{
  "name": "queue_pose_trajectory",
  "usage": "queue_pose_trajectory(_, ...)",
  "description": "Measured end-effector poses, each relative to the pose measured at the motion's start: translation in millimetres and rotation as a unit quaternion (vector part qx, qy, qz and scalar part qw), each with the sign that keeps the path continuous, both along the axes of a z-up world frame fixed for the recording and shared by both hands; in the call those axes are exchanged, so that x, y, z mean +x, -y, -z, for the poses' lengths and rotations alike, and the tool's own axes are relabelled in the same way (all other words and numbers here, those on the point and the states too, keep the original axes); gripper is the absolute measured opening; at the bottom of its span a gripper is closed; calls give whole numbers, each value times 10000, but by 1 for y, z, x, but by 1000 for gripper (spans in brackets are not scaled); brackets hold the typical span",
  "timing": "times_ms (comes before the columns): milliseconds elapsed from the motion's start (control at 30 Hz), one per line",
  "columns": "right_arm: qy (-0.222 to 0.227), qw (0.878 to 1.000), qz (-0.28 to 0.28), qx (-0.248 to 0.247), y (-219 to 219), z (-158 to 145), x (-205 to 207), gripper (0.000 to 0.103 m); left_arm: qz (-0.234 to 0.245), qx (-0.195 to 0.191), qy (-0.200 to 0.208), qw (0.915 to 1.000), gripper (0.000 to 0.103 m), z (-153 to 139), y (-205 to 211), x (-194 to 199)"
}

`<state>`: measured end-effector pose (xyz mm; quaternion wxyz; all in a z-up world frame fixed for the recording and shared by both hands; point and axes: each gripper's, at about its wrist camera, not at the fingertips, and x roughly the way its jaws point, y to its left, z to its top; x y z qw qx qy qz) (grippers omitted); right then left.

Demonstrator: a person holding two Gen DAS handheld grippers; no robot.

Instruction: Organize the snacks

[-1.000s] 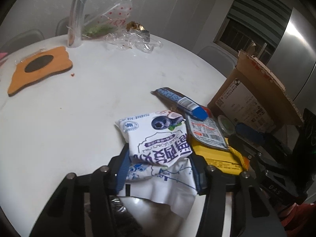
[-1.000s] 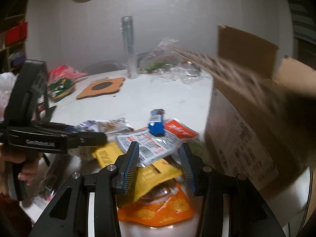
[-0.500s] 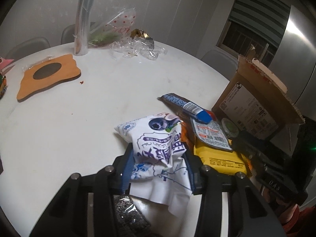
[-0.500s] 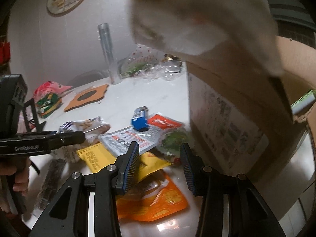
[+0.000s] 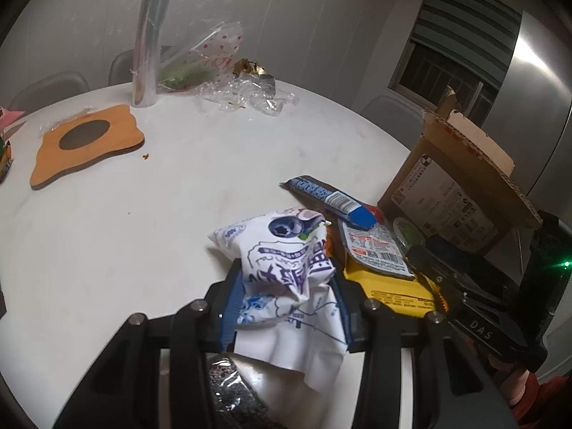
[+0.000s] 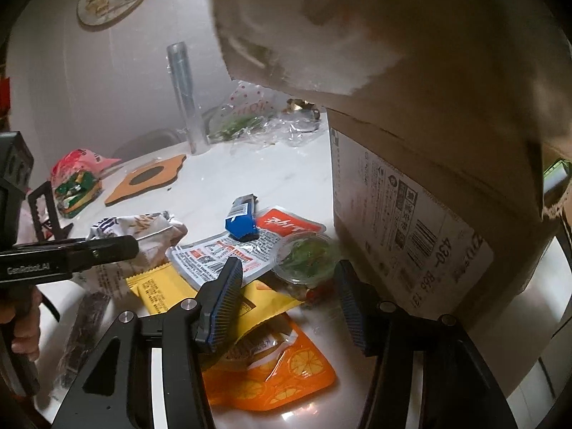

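1. The left gripper (image 5: 286,275) has closed in over the last second. Its blue pads now pinch the white crinkled plastic packet with a blueberry print (image 5: 282,246), which bulges and creases between them.
2. That packet sits on the round white table (image 5: 107,232), well to the left of the brown cardboard box (image 5: 447,196) as the left wrist camera shows it, with the other snacks between them. I judge it secured and ready to carry to the box.
3. The right gripper (image 6: 287,268) was narrower a moment ago and its jaws are opening. Nothing is between them. It hovers over the snack pile just beside the box's printed wall, probably lining up its next pick.
4. A box flap now fills the top of the right wrist view, so that gripper is close beside the box.
5. Count: one box and two grippers.
6. Loose snacks near the foot of the box, one of each:
   - blue wrapped bar (image 6: 241,220)
   - red-and-white flat sachet (image 6: 221,257)
   - clear lidded cup of greens (image 6: 307,254)
   - orange citrus-print pouch (image 6: 286,368)
   - dark narrow bar (image 6: 82,325)
7. Yellow foil pouch (image 6: 161,289): I cannot tell whether it is one or two.
8. Far from the box lies one red-and-green bag (image 6: 77,186).
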<state>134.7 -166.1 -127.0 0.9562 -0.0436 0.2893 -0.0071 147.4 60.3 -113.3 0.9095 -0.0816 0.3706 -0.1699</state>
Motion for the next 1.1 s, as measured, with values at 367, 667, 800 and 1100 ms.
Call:
queue_pose_trajectory(367, -5, 9998, 222, 18, 1, 1, 4, 48, 108, -126, 172, 9997, 39, -6, 0, -7)
queue_pose_trajectory(667, -213, 9989, 387, -178, -3, 2, 16, 44, 165, -156, 254, 9994, 39, -10, 1, -12)
queue_pose_trajectory(800, -321, 9983, 389, -304, -7, 3, 25, 40, 133, -148, 262, 9995, 39, -10, 1, -12)
queue_pose_trajectory(1100, -320, 9987, 265, -280, -7, 3, 22, 9, 72, -172, 273, 9995, 39, -11, 0, -16)
